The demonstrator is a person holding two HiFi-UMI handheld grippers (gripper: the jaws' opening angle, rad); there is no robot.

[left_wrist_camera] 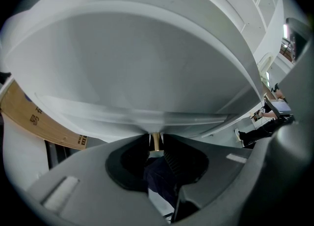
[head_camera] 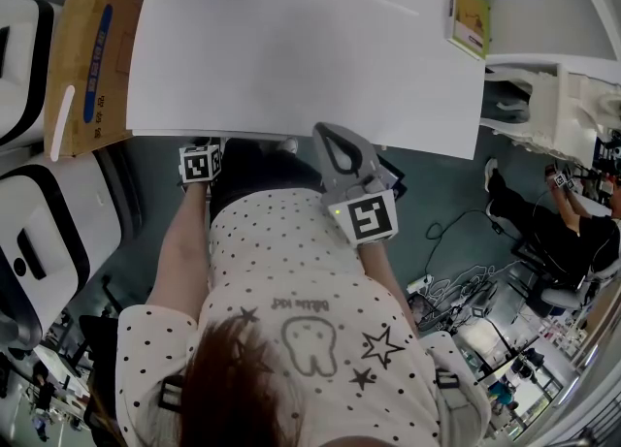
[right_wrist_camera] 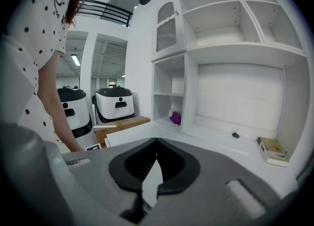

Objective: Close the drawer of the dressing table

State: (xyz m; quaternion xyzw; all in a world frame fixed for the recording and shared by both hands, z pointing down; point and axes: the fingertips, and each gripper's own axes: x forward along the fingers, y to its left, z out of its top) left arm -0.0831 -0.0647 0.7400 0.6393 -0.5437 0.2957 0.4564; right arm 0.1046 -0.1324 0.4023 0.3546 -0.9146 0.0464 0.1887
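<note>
The left gripper point(left_wrist_camera: 155, 144) has its fingers point(left_wrist_camera: 131, 161) closed on a small gold knob point(left_wrist_camera: 155, 138), one tip on each side of it. The knob sticks out of the white drawer point(left_wrist_camera: 147, 87), which fills the space right past those fingertips. From the head view this gripper reaches in under the front edge of the white worktop point(head_camera: 291, 57), so the drawer sits tucked below that edge. The right gripper point(right_wrist_camera: 156, 140) is off to the right of the left one. Its fingers point(right_wrist_camera: 142, 165) are squeezed together at the tips and have nothing in them. From the head view those tips are at the front edge of the worktop, but I cannot tell if they touch it. Past the right fingers the flat worktop runs away to the back wall. Far ahead of them a small dark thing point(right_wrist_camera: 235, 135) sits on the worktop, and a thin green book point(right_wrist_camera: 272, 150) lies farther to the right of it. Ahead and a bit to the left of the right fingers are white shelves point(right_wrist_camera: 169, 107) with a purple thing point(right_wrist_camera: 175, 118) inside. To the left of both grippers, beside the worktop, is a brown cardboard box point(head_camera: 87, 57). Past the box stand white machines point(right_wrist_camera: 115, 103) with black bands.
</note>
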